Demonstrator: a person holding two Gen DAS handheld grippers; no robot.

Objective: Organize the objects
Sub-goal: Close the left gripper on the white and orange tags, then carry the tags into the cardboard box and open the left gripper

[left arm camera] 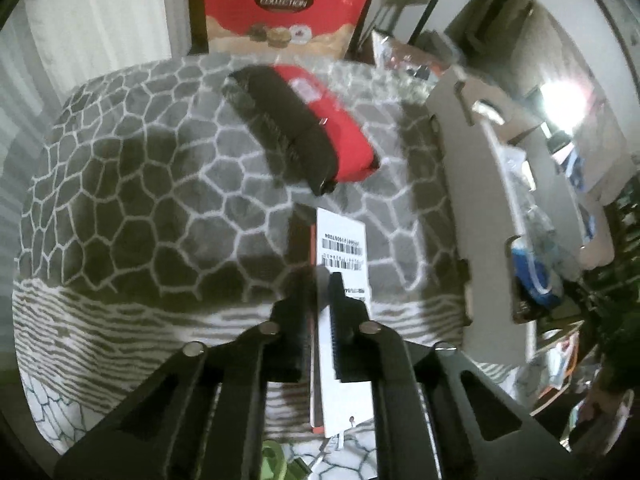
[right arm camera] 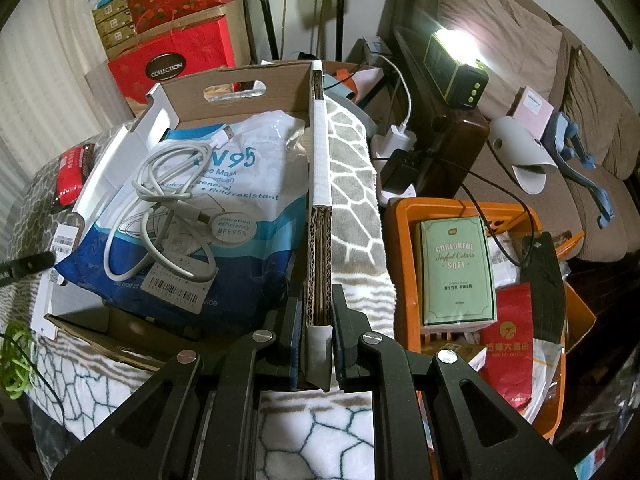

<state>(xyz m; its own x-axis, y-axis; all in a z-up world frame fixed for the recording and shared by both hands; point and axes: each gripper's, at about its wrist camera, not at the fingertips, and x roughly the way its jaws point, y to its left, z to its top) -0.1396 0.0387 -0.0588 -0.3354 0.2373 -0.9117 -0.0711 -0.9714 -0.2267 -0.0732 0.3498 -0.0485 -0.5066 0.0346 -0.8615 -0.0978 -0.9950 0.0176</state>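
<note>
My left gripper (left arm camera: pixel 320 280) is shut on a flat white packet with barcodes (left arm camera: pixel 342 248), held edge-on above the grey patterned blanket (left arm camera: pixel 140 168). A red and black pouch (left arm camera: pixel 312 120) lies on the blanket just beyond it; it also shows at the left of the right wrist view (right arm camera: pixel 72 172). My right gripper (right arm camera: pixel 320 292) is shut on the right wall of a cardboard box (right arm camera: pixel 320 200). Inside the box lie a blue and white N95 mask bag (right arm camera: pixel 240 184) and a coiled white cable (right arm camera: pixel 160 208). The same box shows at the right of the left wrist view (left arm camera: pixel 452 128).
A red "Collection" gift box (left arm camera: pixel 280 4) stands behind the blanket. An orange basket (right arm camera: pixel 404 248) with a green "Soft" pack (right arm camera: pixel 456 268) and red packets sits right of the box. A brown sofa (right arm camera: pixel 520 60) with a lamp, slipper and chargers is further right. A green item (right arm camera: pixel 16 356) lies at left.
</note>
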